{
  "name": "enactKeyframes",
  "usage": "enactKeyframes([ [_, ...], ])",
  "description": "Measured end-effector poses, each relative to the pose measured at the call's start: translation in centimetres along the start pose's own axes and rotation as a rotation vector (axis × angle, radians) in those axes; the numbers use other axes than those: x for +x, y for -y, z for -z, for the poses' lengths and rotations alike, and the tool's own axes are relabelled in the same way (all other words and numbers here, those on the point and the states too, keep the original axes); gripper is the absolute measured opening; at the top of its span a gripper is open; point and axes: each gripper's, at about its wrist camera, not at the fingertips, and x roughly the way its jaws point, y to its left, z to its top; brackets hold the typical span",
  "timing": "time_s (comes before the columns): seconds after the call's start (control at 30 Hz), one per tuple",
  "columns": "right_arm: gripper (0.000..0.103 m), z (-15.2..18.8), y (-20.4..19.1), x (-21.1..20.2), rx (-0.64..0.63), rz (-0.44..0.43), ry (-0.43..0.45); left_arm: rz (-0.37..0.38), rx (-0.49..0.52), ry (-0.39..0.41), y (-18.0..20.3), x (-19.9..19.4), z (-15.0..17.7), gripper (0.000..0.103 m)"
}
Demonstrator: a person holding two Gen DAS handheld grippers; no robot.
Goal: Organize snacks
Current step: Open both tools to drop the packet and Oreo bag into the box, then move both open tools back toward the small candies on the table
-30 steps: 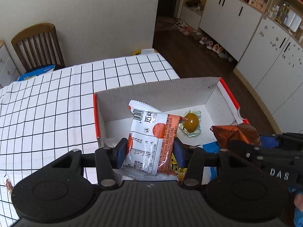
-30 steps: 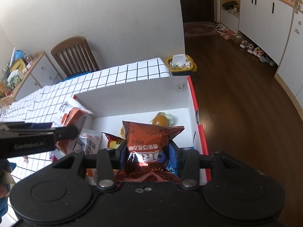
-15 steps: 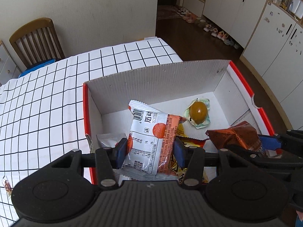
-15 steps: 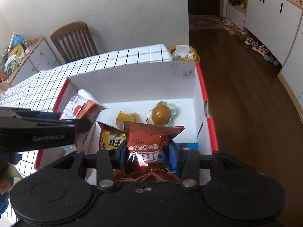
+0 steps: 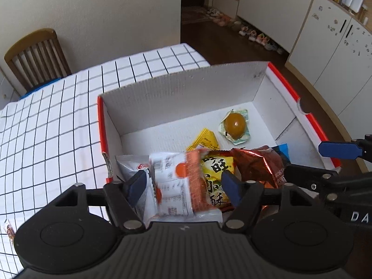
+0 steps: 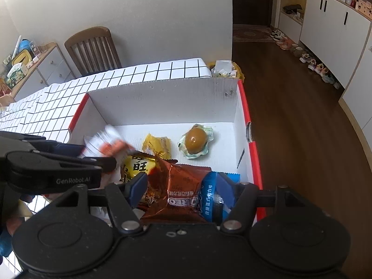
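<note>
A white cardboard box with red edges (image 5: 186,93) (image 6: 162,97) sits on the checked tablecloth. My left gripper (image 5: 183,186) is open over the box's near left; the white-and-orange snack packet (image 5: 176,186) is blurred, dropping between its jaws. My right gripper (image 6: 181,186) is open over the near right; the brown Oreo packet (image 6: 183,186) (image 5: 258,165) lies loose between its jaws. In the box lie a yellow snack bag (image 5: 218,169) (image 6: 137,165), a small yellow packet (image 5: 204,139) (image 6: 158,144), a wrapped brown egg (image 5: 234,123) (image 6: 195,139) and a white packet (image 5: 127,165).
A wooden chair (image 5: 34,55) (image 6: 93,48) stands behind the table by the wall. A small snack (image 5: 9,230) lies on the cloth at the far left. White cabinets (image 5: 325,34) and shoes line the right. A cluttered sideboard (image 6: 28,65) is at the left.
Both grippers have opened. The white-and-orange packet is falling from the left jaws into the box. The Oreo packet has dropped from the right jaws onto the snacks below.
</note>
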Motion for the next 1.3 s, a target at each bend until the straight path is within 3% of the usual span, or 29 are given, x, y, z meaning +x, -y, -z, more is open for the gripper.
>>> enactKeyframes([
  [0.4,0.072,0.4,-0.6,-3.7,0.019,-0.007,0.055,0.057,0.007,0.083,-1.8,-4.9,1.3,0.071],
  [0.73,0.079,0.5,-4.6,-6.7,0.014,-0.013,0.115,0.099,0.009,0.164,-5.8,-10.1,3.2,0.071],
  [1.1,0.086,0.9,-12.0,-7.9,-0.021,-0.06,0.159,0.055,-0.004,0.226,-12.8,-14.5,6.4,0.071],
  [1.2,0.089,1.0,-14.2,-7.8,-0.037,-0.071,0.165,0.021,-0.004,0.249,-14.9,-15.2,7.5,0.079],
  [1.3,0.09,1.0,-16.4,-7.4,-0.052,-0.077,0.172,-0.002,-0.008,0.264,-17.0,-15.8,8.5,0.079],
])
